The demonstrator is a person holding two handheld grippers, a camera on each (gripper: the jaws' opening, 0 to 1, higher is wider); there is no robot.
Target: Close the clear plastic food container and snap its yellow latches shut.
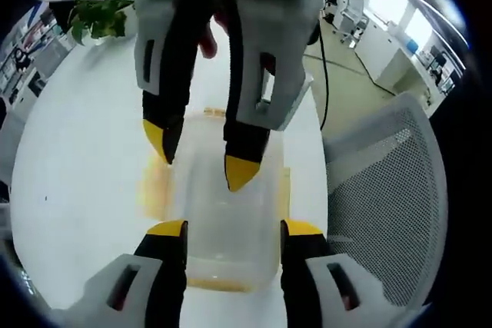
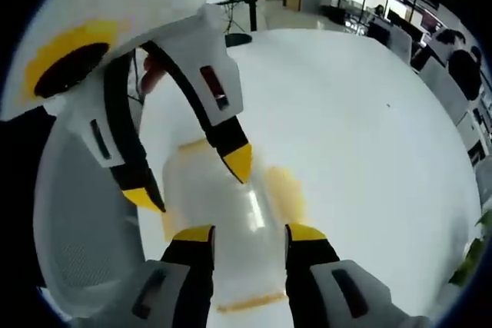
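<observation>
The clear plastic container (image 1: pixel 231 213) sits on the white table (image 1: pixel 84 151), with yellow latches (image 1: pixel 154 186) showing at its sides and a yellow strip at its near end. My left gripper (image 1: pixel 234 228) is open, its jaws standing either side of the container's near part. My right gripper (image 1: pixel 200 155) comes in from the opposite side, open, tips hovering over the far half. In the right gripper view the container (image 2: pixel 238 205) lies under my right gripper (image 2: pixel 250 233), with a yellow latch (image 2: pixel 286 190) on its right side, and the left gripper (image 2: pixel 191 179) reaches in from the upper left. Whether the latches are snapped down is unclear.
A grey mesh chair (image 1: pixel 384 190) stands off the table's edge, and again at the left (image 2: pixel 77 213). A black cable (image 1: pixel 323 74) hangs beyond the table. A green plant (image 1: pixel 96 13) stands at the far side. A person's hand (image 1: pixel 207 40) holds the right gripper.
</observation>
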